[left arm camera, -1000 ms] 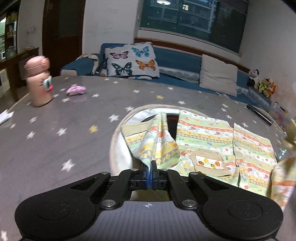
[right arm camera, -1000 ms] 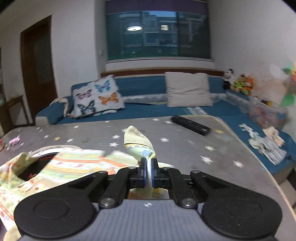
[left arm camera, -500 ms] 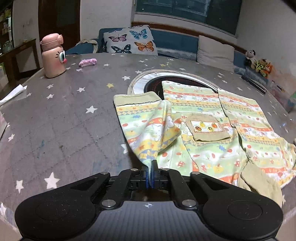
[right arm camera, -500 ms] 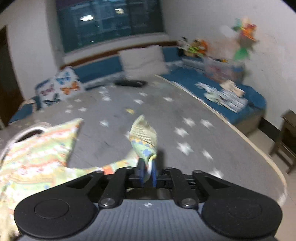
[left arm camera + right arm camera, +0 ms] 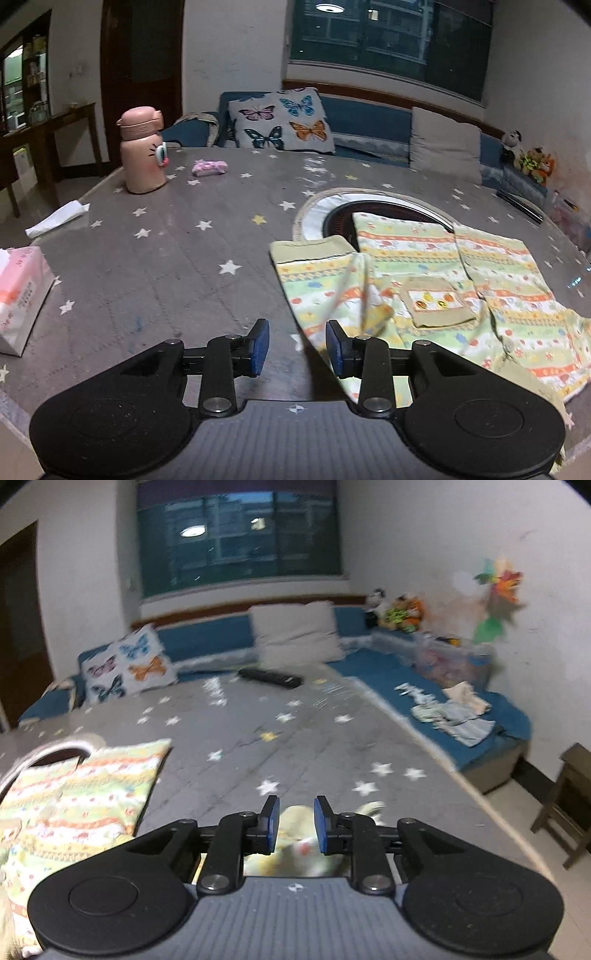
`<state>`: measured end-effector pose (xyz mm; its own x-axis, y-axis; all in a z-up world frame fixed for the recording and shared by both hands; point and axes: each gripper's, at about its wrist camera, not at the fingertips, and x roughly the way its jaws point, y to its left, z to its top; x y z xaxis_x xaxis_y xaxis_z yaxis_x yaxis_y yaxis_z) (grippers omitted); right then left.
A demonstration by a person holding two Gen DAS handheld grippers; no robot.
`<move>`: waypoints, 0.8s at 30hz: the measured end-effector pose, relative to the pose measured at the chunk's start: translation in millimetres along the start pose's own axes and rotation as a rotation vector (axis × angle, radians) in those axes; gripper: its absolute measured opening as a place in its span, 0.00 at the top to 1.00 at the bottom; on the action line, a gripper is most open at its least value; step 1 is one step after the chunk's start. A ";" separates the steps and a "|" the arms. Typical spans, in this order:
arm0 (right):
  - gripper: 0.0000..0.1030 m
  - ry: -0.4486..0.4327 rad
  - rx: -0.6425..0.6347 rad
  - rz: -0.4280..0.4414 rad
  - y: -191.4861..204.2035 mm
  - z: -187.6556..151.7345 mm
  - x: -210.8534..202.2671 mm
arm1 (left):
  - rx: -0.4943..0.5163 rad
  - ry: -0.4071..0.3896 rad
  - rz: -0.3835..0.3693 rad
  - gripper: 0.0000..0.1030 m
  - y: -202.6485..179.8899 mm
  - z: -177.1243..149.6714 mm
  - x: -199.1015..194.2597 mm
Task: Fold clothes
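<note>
Starry table (image 5: 155, 280): garment (image 5: 436, 280) flat, left side free.

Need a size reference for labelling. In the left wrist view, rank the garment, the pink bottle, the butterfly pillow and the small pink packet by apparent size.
1. garment, by far the largest, though nearest the camera.
2. butterfly pillow, farthest off, so really bigger than it looks.
3. pink bottle.
4. pink packet, clearly smallest.

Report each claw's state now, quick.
Left claw: open, just opening, garment released.
Right claw: open, just opening, fabric between pads unpressed.
</note>
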<state>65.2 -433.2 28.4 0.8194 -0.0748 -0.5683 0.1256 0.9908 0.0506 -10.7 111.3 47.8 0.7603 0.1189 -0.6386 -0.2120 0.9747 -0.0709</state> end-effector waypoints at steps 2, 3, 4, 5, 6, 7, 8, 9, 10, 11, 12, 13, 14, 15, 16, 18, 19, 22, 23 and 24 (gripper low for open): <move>0.81 0.049 -0.018 -0.009 2.0 -3.0 8.0 | -0.001 -0.002 0.014 0.64 3.0 0.8 0.4; 0.81 0.073 -0.027 -0.014 3.0 -4.5 12.0 | -0.002 -0.004 0.022 0.63 4.7 1.1 0.8; 0.81 0.096 -0.043 -0.034 3.0 -7.5 10.8 | -0.006 -0.004 0.028 0.62 6.7 1.4 1.5; 0.81 0.115 -0.061 -0.060 2.3 -11.8 6.8 | -0.012 -0.004 0.035 0.61 8.8 1.9 2.4; 0.81 0.132 -0.074 -0.080 0.4 -17.5 1.4 | -0.021 -0.002 0.042 0.60 11.4 2.9 4.1; 0.81 0.150 -0.087 -0.099 -1.7 -23.4 -4.3 | -0.029 0.001 0.048 0.60 13.3 3.8 5.4; 0.81 0.167 -0.100 -0.117 -3.8 -29.4 -10.0 | -0.035 0.002 0.051 0.60 14.8 5.4 7.4; 0.81 0.177 -0.101 -0.127 -6.3 -33.2 -14.3 | -0.041 0.003 0.054 0.59 16.1 7.1 9.3; 0.81 0.185 -0.100 -0.134 -8.8 -36.4 -18.2 | -0.044 0.000 0.054 0.58 16.5 9.1 10.6; 0.81 0.177 -0.091 -0.132 -10.8 -37.0 -21.3 | -0.043 -0.004 0.054 0.57 16.6 10.5 11.5; 0.80 0.166 -0.081 -0.129 -12.6 -36.9 -24.2 | -0.043 -0.010 0.057 0.57 16.1 12.2 12.9; 0.80 0.148 -0.070 -0.123 -13.6 -34.8 -25.8 | -0.043 -0.013 0.060 0.57 15.8 14.0 14.9; 0.79 0.135 -0.056 -0.111 -14.1 -31.6 -25.7 | -0.046 -0.016 0.060 0.57 15.6 15.7 16.9; 0.74 0.122 -0.042 -0.097 -14.5 -28.2 -25.3 | -0.048 -0.019 0.059 0.57 15.5 16.7 18.6; 0.71 0.114 -0.029 -0.081 -14.4 -25.7 -22.0 | -0.050 -0.021 0.061 0.57 15.7 17.9 21.0; 0.71 0.105 -0.013 -0.056 -13.3 -21.7 -13.0 | -0.050 -0.021 0.071 0.57 16.7 19.9 26.4; 0.71 0.112 -0.010 -0.059 -13.0 -21.8 -7.4 | -0.051 -0.018 0.077 0.58 17.7 20.8 29.4; 0.70 0.138 0.003 -0.075 -12.4 -23.2 9.4 | -0.054 -0.005 0.078 0.59 20.9 24.4 39.7; 0.70 0.141 0.010 -0.075 -12.3 -25.1 12.9 | -0.055 0.001 0.075 0.59 21.7 25.9 43.4; 0.70 0.135 0.012 -0.076 -11.8 -26.7 13.6 | -0.056 0.007 0.073 0.59 22.5 27.4 47.1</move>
<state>60.0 -442.9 -1.9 0.7244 -0.1331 -0.6764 0.1918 0.9814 0.0123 37.2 144.0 37.1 0.7376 0.1874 -0.6487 -0.3007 0.9513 -0.0671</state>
